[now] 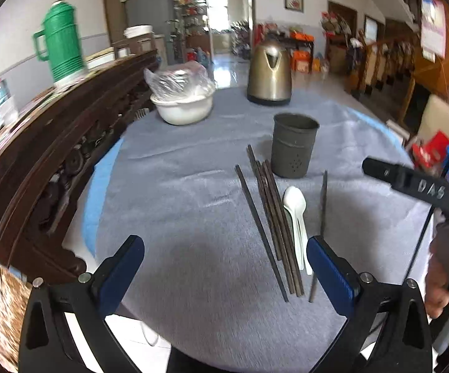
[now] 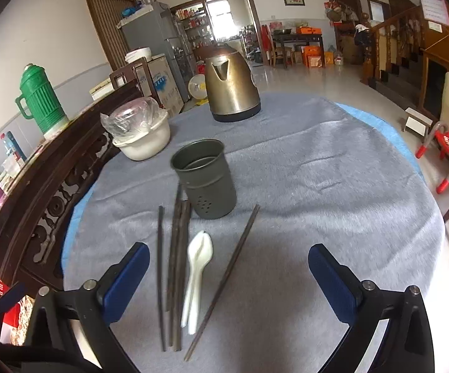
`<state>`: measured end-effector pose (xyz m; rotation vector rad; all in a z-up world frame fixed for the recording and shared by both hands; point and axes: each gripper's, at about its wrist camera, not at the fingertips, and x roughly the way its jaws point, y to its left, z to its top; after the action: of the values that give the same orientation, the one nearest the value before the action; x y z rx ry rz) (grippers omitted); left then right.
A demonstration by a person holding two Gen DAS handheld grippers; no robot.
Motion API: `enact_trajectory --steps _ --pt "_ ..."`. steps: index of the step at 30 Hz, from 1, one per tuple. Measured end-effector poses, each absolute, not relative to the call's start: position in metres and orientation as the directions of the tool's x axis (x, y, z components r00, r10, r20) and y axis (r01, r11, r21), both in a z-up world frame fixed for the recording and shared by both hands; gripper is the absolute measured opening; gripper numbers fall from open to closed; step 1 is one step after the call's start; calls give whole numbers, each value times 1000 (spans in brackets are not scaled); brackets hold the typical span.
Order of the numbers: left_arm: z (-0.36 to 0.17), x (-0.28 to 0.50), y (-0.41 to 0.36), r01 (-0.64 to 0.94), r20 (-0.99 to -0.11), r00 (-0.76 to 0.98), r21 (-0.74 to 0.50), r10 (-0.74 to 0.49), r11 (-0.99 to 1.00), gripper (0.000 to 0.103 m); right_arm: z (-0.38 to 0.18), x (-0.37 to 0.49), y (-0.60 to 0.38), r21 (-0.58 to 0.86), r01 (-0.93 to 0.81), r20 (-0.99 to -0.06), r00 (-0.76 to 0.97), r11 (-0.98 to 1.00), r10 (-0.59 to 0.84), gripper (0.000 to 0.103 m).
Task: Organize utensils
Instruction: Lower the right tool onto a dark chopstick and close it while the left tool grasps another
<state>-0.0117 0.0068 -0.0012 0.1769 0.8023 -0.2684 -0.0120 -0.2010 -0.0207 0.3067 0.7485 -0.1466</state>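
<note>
Both grippers, left [image 1: 226, 261] and right [image 2: 229, 269], hover low over my table [image 2: 317, 186], jaws wide, holding nothing. Chopsticks [image 2: 177, 264] and spoons [image 2: 198, 267] lie flat near the holder [image 2: 205, 180].

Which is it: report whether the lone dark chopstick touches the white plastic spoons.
Apart. The right wrist view shows grey cloth between the lone dark chopstick and the white plastic spoons along their whole length.

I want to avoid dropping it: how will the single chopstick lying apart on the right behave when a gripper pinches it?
The lone chopstick looks thin, straight and rigid, so it probably will not bend. It is likely light. Lying flat on the fuzzy grey cloth, it may be hard to get under, and could pivot if pinched far from its middle.
</note>
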Motion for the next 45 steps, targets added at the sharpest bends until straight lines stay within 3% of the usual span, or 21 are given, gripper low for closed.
enact_trajectory --steps 5,7,11,12,14,16,18,25,30,32,35,39,45 --pt "-22 27 -13 388 -768 611 81 -191 918 103 -46 14 -231 322 242 -736 672 915 81 101" --pt "-32 49 -15 396 -799 564 41 -208 917 103 -62 26 -238 342 233 -766 630 910 126 89" --pt "-47 89 -17 397 -846 463 -69 -265 915 101 -87 54 -253 399 251 -802 561 882 203 55" --pt "-53 105 -16 379 -862 424 -110 -278 919 99 -93 62 -255 412 254 -808 546 875 223 53" --pt "-64 131 -13 324 -886 356 -182 -298 928 78 -102 79 -258 454 267 -808 525 850 266 53" --pt "-73 150 -13 293 -895 293 -251 -337 923 72 -109 93 -259 459 287 -818 505 841 275 51" --pt "-85 167 -15 248 -909 256 -266 -328 932 63 -115 102 -259 456 313 -834 477 833 277 43" --pt "-110 185 -31 227 -927 205 -266 -313 937 52 -133 119 -248 390 358 -881 414 848 231 37" --pt "-115 193 -39 220 -928 225 -249 -298 943 35 -136 129 -230 292 342 -905 402 893 141 12" --pt "-114 198 -38 211 -931 240 -227 -276 951 17 -137 129 -226 280 332 -903 409 901 130 12" --pt "-114 198 -40 221 -931 252 -211 -265 952 9 -138 125 -223 264 305 -897 427 915 116 9" --pt "-109 187 -37 243 -918 276 -220 -284 945 6 -131 112 -228 346 296 -853 493 890 168 8" --pt "-54 159 -19 287 -858 396 -223 -327 932 6 -94 79 -243 395 259 -785 594 881 177 8"
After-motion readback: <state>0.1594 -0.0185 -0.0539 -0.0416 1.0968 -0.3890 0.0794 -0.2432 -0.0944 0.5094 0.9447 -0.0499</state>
